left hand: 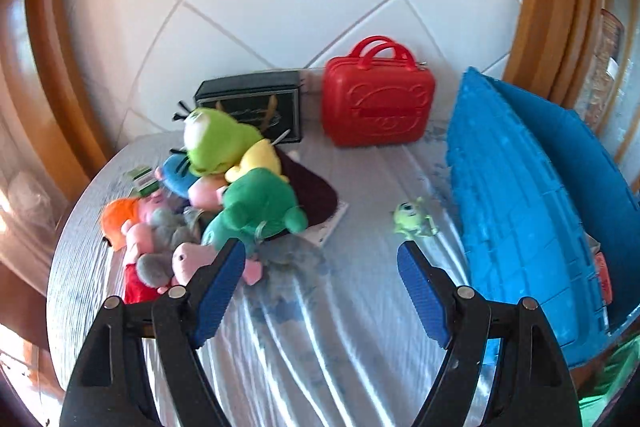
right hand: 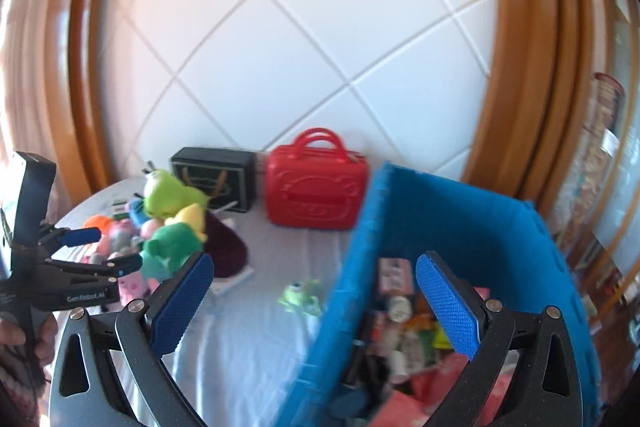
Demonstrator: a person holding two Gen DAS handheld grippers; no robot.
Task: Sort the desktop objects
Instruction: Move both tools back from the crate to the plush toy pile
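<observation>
A heap of plush toys [left hand: 208, 203] lies on the left of the round table [left hand: 320, 327]; it also shows in the right wrist view [right hand: 160, 231]. A small green one-eyed figure [left hand: 412, 217] lies alone mid-table, also seen from the right wrist [right hand: 301, 295]. A blue bin [left hand: 532, 219] stands at the right, holding several small items [right hand: 404, 323]. My left gripper [left hand: 321, 259] is open and empty, low over the table between the heap and the figure; it shows from the side in the right wrist view [right hand: 108, 251]. My right gripper [right hand: 314, 279] is open and empty above the bin's near wall.
A red toy suitcase [left hand: 378, 99] and a black box [left hand: 256, 105] stand at the back against the tiled wall. A dark maroon cloth on a white card [left hand: 316, 195] lies beside the heap. Wooden frames flank the wall.
</observation>
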